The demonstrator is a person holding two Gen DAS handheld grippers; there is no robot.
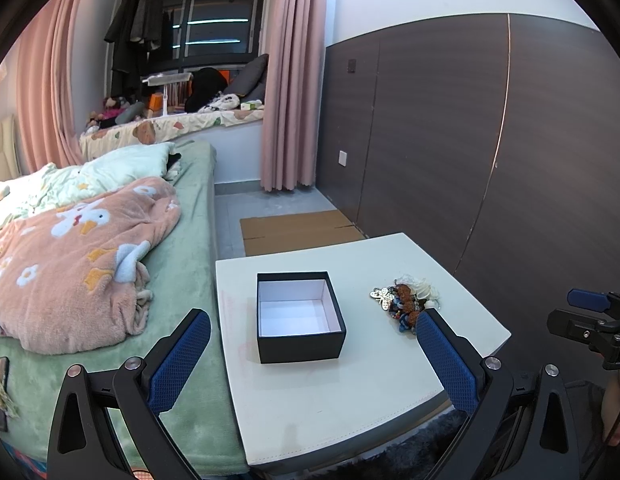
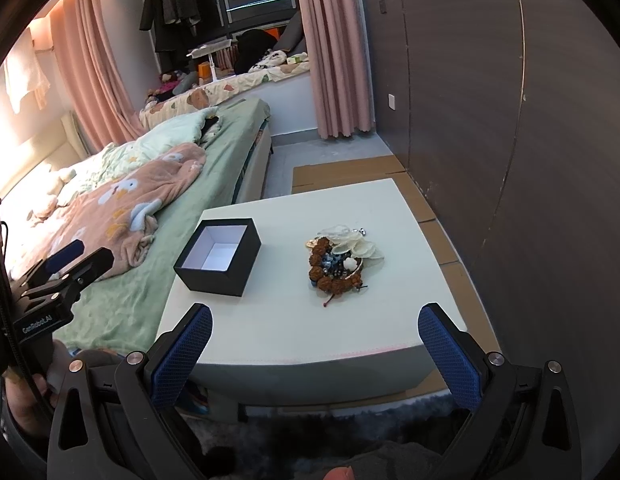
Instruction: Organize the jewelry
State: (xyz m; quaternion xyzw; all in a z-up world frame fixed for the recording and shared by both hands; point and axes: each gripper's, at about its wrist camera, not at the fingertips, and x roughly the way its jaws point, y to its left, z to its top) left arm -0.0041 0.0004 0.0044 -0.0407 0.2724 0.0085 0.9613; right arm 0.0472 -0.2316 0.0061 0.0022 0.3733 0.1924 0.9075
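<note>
Table (image 2: 269, 332): it stands in front of me, beside the bed (image 2: 121, 304) on its left and near the wall panels (image 2: 490, 120) on its right.
Box (image 2: 217, 256): I see it on the left part of the table, open upward.
Jewelry pile (image 2: 340, 258): on the table, right of the box, apart from it.
Cardboard (image 2: 350, 172): on the floor behind the table.
Blanket (image 1: 69, 256): on the bed, left of the box.
Window seat (image 1: 181, 120): behind the bed.

L gripper (image 1: 314, 360) and R gripper (image 2: 314, 354) both held low, side by side, fingers (image 1: 179, 360) spread wide, empty; a hand (image 2: 25, 408) grips the L handle.
</note>
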